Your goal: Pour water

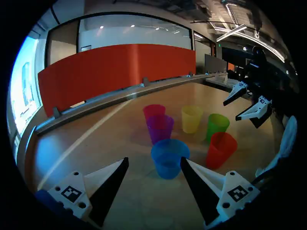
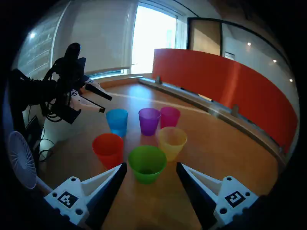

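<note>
Several plastic cups stand upright in a cluster on the wooden table [image 1: 115, 130]. Closest in the left gripper view is a blue cup [image 1: 169, 158], just ahead of my open left gripper [image 1: 154, 165]. Behind it stand a purple cup [image 1: 160, 128], a pink cup [image 1: 154, 111], a yellow cup [image 1: 191, 118], a green cup [image 1: 217, 125] and a red cup [image 1: 220, 149]. In the right gripper view the green cup [image 2: 147, 163] sits just ahead of my open right gripper [image 2: 151, 170], with red [image 2: 108, 149], yellow [image 2: 172, 142], blue [image 2: 117, 121], purple [image 2: 149, 120] and pink [image 2: 169, 116] around it.
An orange partition [image 1: 115, 73] runs along the table's far edge. The other gripper [image 1: 247, 102] hovers beyond the cups at the right in the left gripper view. A white fan [image 2: 21, 159] stands at the left in the right gripper view, by a bright window [image 2: 153, 38].
</note>
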Available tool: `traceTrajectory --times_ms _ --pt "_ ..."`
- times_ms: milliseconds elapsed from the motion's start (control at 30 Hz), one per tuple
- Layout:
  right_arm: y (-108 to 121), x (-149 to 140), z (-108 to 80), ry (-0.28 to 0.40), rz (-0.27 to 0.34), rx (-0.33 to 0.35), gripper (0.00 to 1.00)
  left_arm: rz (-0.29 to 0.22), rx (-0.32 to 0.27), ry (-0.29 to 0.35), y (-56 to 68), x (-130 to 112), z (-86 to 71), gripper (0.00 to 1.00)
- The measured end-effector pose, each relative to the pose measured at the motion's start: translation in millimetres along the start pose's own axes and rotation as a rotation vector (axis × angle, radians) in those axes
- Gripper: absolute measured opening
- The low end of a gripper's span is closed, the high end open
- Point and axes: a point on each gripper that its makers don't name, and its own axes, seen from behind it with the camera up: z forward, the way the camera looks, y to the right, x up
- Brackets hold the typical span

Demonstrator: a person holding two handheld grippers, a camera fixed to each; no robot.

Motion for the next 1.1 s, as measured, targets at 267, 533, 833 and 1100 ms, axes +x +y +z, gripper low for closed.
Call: traceTrajectory --times_ms 267,533,833,1100 --pt "-4.2 -13.0 8.2 -0.03 -0.007 0.014 1.0 0.011 -0.033 -0.036 9.7 -15.9 7.6 1.0" --pt "-3.5 -23.4 20.0 -0.057 -0.011 0.017 1.0 0.022 -0.059 -0.057 16.3 -23.1 17.1 1.0" --pt "-4.3 -26.2 37.4 -0.071 -0.025 0.025 1.0 0.033 -0.081 -0.069 21.6 -23.9 30.3 1.0" --pt "-4.3 -27.4 50.2 -0.078 -0.028 0.028 1.0 0.028 -0.1 -0.07 26.9 -23.3 40.5 1.0"
